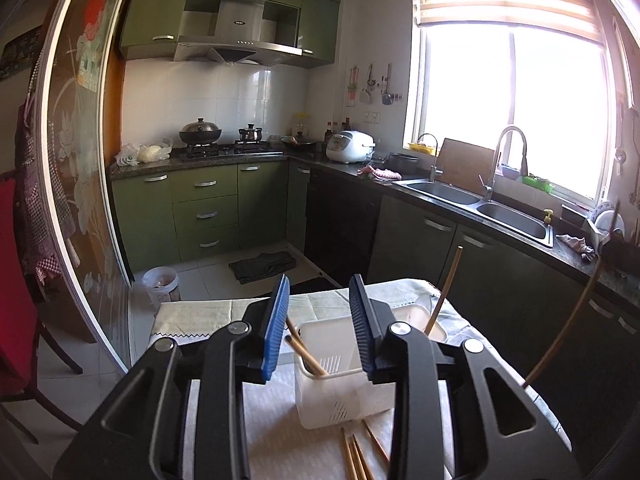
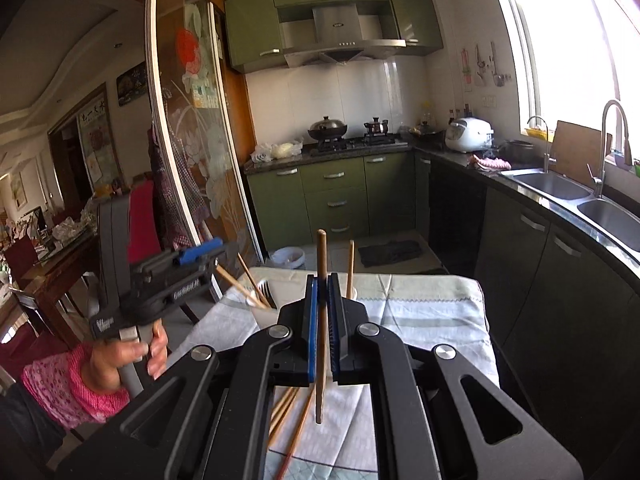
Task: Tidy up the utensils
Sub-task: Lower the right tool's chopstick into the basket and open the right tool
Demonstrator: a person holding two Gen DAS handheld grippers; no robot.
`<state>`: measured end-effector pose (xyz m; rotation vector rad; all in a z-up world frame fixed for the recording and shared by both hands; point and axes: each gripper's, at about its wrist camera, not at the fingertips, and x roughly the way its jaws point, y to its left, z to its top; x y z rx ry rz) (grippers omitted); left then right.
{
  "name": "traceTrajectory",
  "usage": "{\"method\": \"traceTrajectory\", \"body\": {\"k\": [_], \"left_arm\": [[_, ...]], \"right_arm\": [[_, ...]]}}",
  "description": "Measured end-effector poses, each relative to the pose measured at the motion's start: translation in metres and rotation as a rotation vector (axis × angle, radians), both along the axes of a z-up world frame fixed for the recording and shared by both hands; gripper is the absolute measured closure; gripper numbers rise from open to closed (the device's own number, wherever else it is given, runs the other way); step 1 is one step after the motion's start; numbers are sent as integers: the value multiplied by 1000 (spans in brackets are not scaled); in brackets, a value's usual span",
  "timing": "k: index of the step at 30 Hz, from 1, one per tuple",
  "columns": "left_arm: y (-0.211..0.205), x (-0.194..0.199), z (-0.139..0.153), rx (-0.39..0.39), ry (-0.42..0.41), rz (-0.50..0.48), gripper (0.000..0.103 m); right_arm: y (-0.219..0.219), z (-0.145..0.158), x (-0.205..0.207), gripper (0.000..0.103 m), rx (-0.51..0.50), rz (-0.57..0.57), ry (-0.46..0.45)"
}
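Note:
In the left wrist view my left gripper (image 1: pixel 320 292) is open and empty, its blue pads spread above a white slotted utensil basket (image 1: pixel 340 392) that holds two wooden chopsticks (image 1: pixel 306 350). Several loose chopsticks (image 1: pixel 358 454) lie on the cloth in front of the basket. In the right wrist view my right gripper (image 2: pixel 321 280) is shut on one upright wooden chopstick (image 2: pixel 320 264), held above the table. More loose chopsticks (image 2: pixel 290 416) lie under it. The left gripper (image 2: pixel 188 258) shows at the left, with chopsticks and a fork (image 2: pixel 267 293) beyond it.
The table has a pale checked cloth (image 2: pixel 420 312). A white tray (image 1: pixel 416 316) with one standing chopstick (image 1: pixel 446 288) sits behind the basket. A thin curved stick (image 1: pixel 568 320) rises at the right. Dark counter, sink (image 1: pixel 508 220) and cabinets run along the right; a bin (image 1: pixel 160 284) stands on the floor.

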<state>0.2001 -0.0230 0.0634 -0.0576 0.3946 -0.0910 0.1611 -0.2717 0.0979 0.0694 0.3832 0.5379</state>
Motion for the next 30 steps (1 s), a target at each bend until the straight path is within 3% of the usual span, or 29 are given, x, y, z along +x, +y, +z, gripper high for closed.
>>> {"method": "traceTrajectory", "body": {"k": [5, 8, 11, 16, 22, 26, 30], "left_arm": [[6, -28, -3, 37, 0, -4, 68], [11, -38, -5, 47, 14, -12, 68], [16, -45, -9, 51, 35, -14, 66], [25, -47, -21, 42, 84, -18, 64], [34, -38, -38, 15, 173, -18, 63], [31, -29, -50, 15, 250, -32, 60], [15, -20, -70, 38, 345, -63, 60]], "right_arm": [[15, 52, 18, 97, 72, -41, -144], [34, 61, 44, 97, 53, -70, -154], [53, 47, 73, 97, 1, -83, -95], [78, -5, 111, 97, -101, -81, 26], [94, -49, 133, 97, -176, -64, 106], [88, -48, 122, 93, -145, -53, 95], [66, -38, 86, 89, -94, -38, 60]]}}
